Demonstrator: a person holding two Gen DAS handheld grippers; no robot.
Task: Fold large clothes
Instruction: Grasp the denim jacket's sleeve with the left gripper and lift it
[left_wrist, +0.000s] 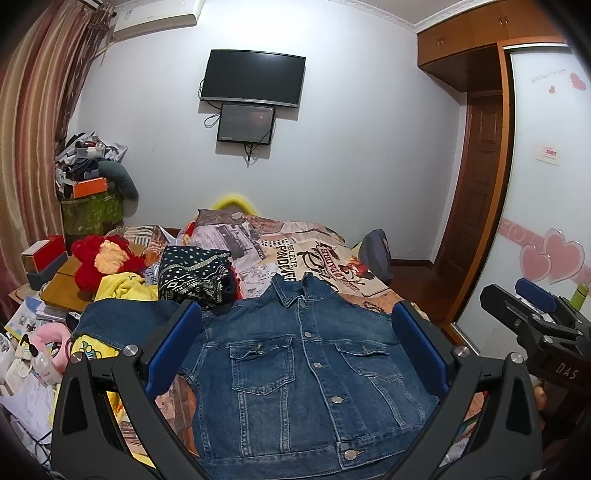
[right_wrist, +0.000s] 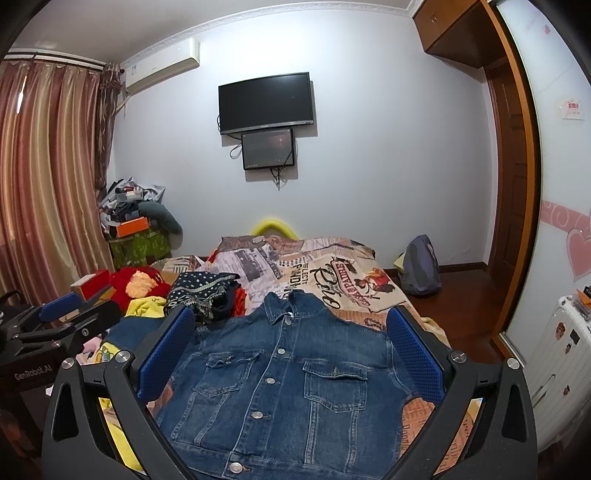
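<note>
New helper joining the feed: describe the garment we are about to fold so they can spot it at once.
Start at the bed with its printed cover under the wall TV. On its near end lies a blue denim jacket, front up, buttoned, collar toward the TV. The only denim there, it lies flat, unlike the heaped clothes to its left.

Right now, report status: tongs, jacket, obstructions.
Left tongs open, empty. Right tongs open, empty. Denim jacket flat on bed, buttoned, unfolded. Clothes pile crowds its left shoulder.
</note>
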